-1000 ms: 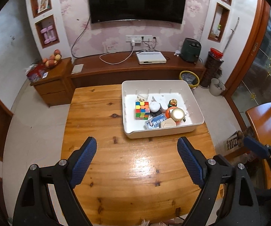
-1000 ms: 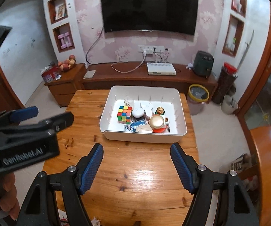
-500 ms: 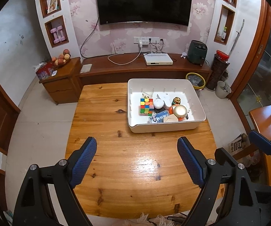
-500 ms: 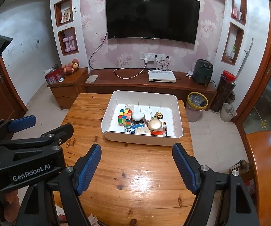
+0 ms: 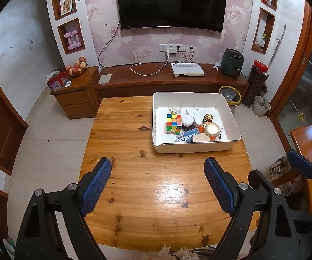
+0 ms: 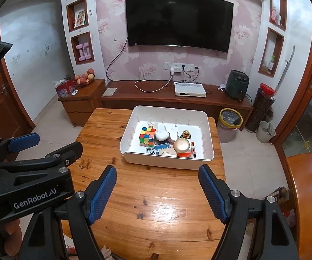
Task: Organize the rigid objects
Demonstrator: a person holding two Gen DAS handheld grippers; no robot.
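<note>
A white plastic bin [image 5: 231, 117] [image 6: 208, 134] stands on the far right part of a wooden table [image 5: 123, 134] [image 6: 104, 130]. In it lie a multicoloured puzzle cube [image 5: 173, 124] [image 6: 147, 136], a white round case [image 5: 187, 121] [image 6: 162, 135], a gold-lidded jar [image 5: 212, 129] [image 6: 181, 145], a small gold-capped bottle [image 5: 208, 117] [image 6: 186, 134] and a blue packet [image 5: 188, 137] [image 6: 161, 146]. My left gripper [image 5: 158, 184] is open and empty, high above the table's near half. My right gripper [image 6: 157, 191] is open and empty, likewise raised. The left gripper also shows in the right wrist view [image 6: 45, 149].
A low wooden TV bench [image 5: 169, 80] with a white set-top box [image 5: 187, 69] runs behind the table under a wall TV. A side cabinet [image 5: 75, 91] with fruit stands at left. A yellow-rimmed bin [image 5: 229, 94] and another wooden table [image 5: 307, 138] are at right.
Both grippers have risen and pulled back from the table, so the bin and table look smaller and farther. Both stay open and empty. The bin's contents have not moved.
</note>
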